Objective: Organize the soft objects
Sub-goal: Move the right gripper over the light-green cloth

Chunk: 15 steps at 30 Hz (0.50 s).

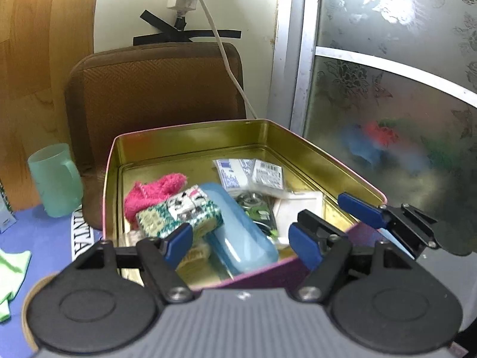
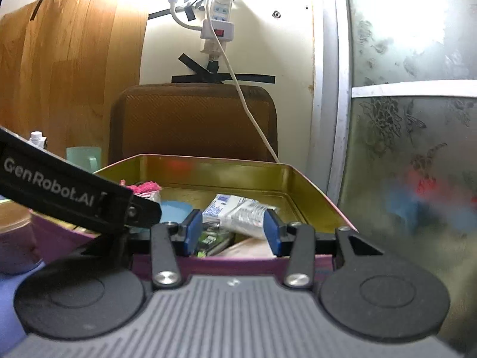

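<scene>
Blue-padded, the left gripper [image 1: 241, 243] hung spread over the tin [image 1: 190, 137]; so did the right gripper [image 2: 232, 232]. Only the left view showed the knit sock roll [image 1: 179, 213], green-white, lying against the pink sock [image 1: 152, 191] inside.

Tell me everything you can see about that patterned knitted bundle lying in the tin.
The knitted bundle looks like a folded woolly piece, perhaps a sock, in teal, cream and white, with black marks and a touch of pink on its white panel. It lies tilted inside the gold-lined tin, toward the left near corner, leaning on the pale blue plastic case and overlapping the fuzzy pink cloth behind it. The left gripper is open just above it; one blue fingertip hides its near edge. The right-wrist view does not show it.
</scene>
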Available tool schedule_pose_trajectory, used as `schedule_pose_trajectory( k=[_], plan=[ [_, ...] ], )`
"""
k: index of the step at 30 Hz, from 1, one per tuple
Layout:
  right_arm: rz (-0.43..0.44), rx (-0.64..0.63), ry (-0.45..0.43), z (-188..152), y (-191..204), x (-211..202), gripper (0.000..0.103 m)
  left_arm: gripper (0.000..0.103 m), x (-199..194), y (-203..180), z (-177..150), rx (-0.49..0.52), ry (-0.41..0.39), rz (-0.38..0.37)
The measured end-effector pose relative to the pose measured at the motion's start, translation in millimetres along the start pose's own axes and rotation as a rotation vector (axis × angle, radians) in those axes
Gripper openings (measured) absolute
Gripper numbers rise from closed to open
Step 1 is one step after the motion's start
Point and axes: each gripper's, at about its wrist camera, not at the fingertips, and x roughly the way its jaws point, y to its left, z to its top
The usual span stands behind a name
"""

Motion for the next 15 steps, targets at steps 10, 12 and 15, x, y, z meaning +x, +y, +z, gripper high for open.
schedule_pose_trajectory(
  k=[10,12,15],
  plan=[
    [0.052,0.091,0.006,-5.0,11.7,-44.2,0.048,0.073,-55.7,-5.8,-25.8,0.039,0.007,0.034],
    [0.068,0.107,0.020,-6.7,15.4,-52.2,0.048,0.073,-64.7,-1.4,-32.6,0.026,0.018,0.046],
    [0.097,0.137,0.056,-9.4,20.7,-58.8,0.048,0.073,-78.2,7.5,-44.3,0.003,0.028,0.074]
  ],
)
